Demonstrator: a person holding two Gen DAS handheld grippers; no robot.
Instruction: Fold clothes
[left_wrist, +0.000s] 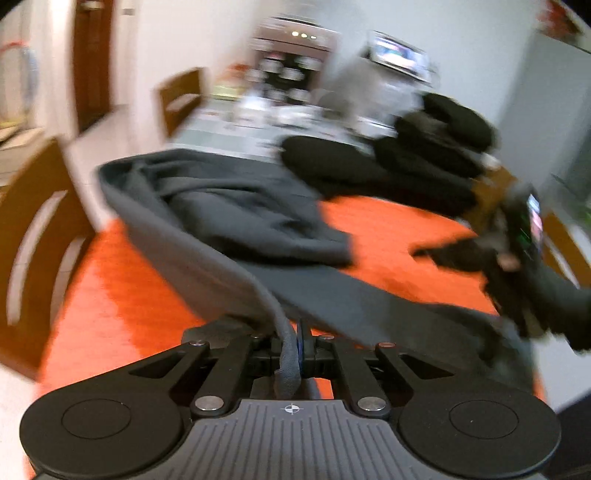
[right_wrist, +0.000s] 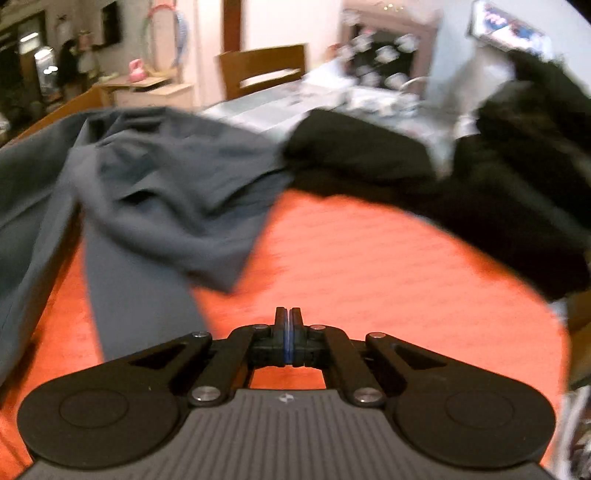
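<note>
Risk lies in our thin hold: our left gripper (left_wrist: 295, 347) pinches only the near hem of the grey garment (left_wrist: 221, 214) heaped left on the orange cloth (left_wrist: 388, 236), our right gripper (right_wrist: 289, 332) is closed on nothing, so a tug could slip it free.

Crumpled grey garment (left_wrist: 229, 206) beside heaped black clothes (left_wrist: 406, 162).

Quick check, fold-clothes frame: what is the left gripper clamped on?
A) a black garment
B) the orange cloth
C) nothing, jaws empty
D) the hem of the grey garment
D: in the left wrist view the left gripper is shut on the corded hem of the grey garment, which stretches away over the orange cloth.
</note>
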